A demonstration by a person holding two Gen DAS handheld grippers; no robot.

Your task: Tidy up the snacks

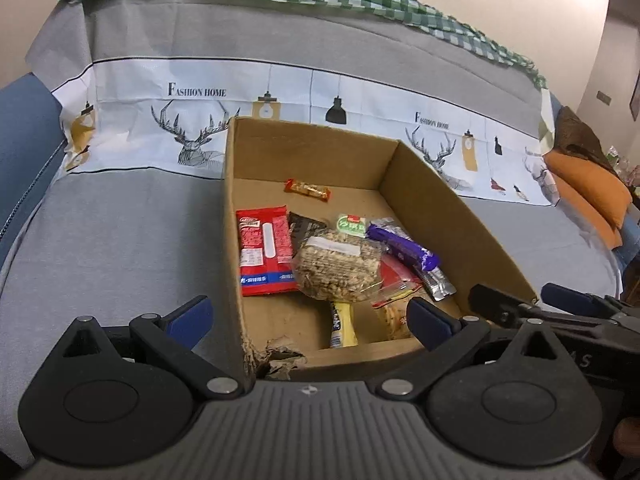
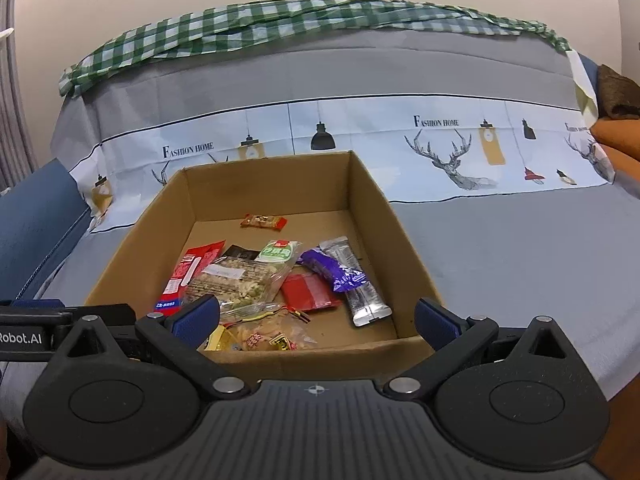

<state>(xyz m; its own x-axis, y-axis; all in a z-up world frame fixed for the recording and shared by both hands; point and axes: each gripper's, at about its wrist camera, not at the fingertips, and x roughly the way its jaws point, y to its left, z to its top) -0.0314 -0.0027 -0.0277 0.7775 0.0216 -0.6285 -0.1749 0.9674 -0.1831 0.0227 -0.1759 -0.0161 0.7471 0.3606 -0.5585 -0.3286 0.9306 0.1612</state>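
An open cardboard box [image 1: 452,204] [image 2: 368,200] sits on a sofa seat and holds several snack packets: a red packet [image 1: 264,254] [image 2: 188,272], a clear pack of nut brittle [image 1: 336,266] [image 2: 236,280], a purple bar [image 1: 404,248] [image 2: 330,268], a silver wrapper [image 2: 366,300], a green packet [image 1: 352,225] [image 2: 278,252] and a small orange bar [image 1: 308,190] [image 2: 264,221] at the back. My left gripper [image 1: 308,320] is open and empty at the box's near left corner. My right gripper [image 2: 316,318] is open and empty at the near wall. The right gripper also shows in the left wrist view [image 1: 560,300].
The sofa is covered by a grey cloth [image 1: 120,232] [image 2: 500,240] with a deer-print band. A green checked cloth [image 2: 280,20] lies along the backrest. Orange cushions [image 1: 588,188] sit at the right end. The box's near left corner [image 1: 276,356] is torn.
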